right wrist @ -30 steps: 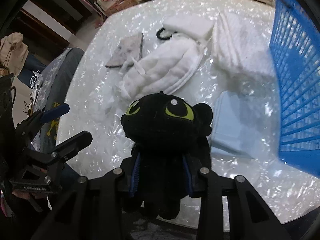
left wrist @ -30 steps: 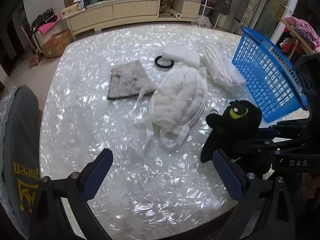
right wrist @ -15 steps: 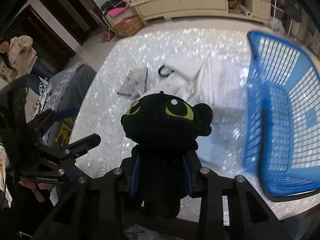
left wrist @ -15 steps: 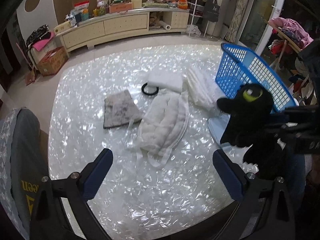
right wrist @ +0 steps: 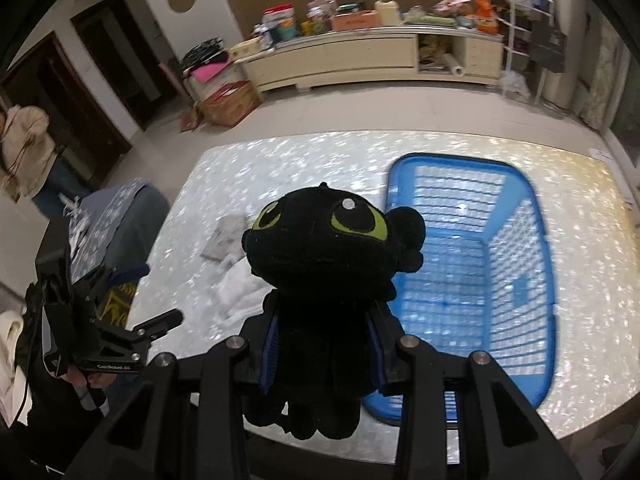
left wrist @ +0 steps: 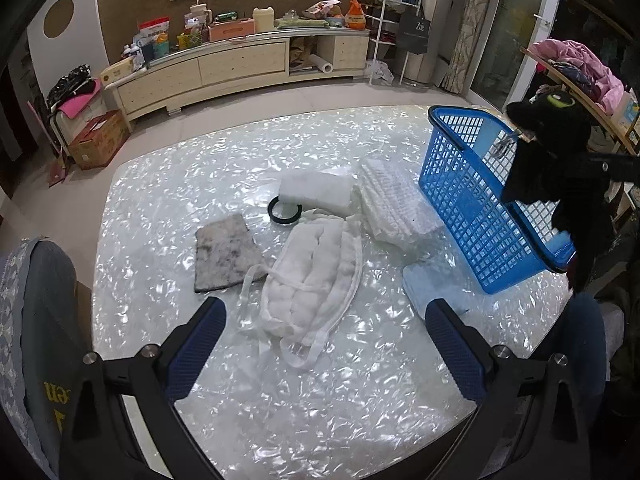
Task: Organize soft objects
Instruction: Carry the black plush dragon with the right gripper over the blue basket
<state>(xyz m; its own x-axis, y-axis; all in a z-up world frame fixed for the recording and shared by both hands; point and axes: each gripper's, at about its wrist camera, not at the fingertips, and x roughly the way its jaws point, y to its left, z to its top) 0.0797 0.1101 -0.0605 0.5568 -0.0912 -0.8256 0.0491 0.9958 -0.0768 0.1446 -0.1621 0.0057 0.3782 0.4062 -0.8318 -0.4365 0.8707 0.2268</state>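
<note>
Right gripper (right wrist: 324, 344) clamps black plush (right wrist: 332, 248) above basket (right wrist: 516, 264).

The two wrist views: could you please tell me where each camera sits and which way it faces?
Left wrist: on the open left tool, above the table's near edge, facing the white padded cloth.
Right wrist: on the right tool, raised high, looking down past the black plush toy it grips.
Shared: the toy and the blue basket.
</note>
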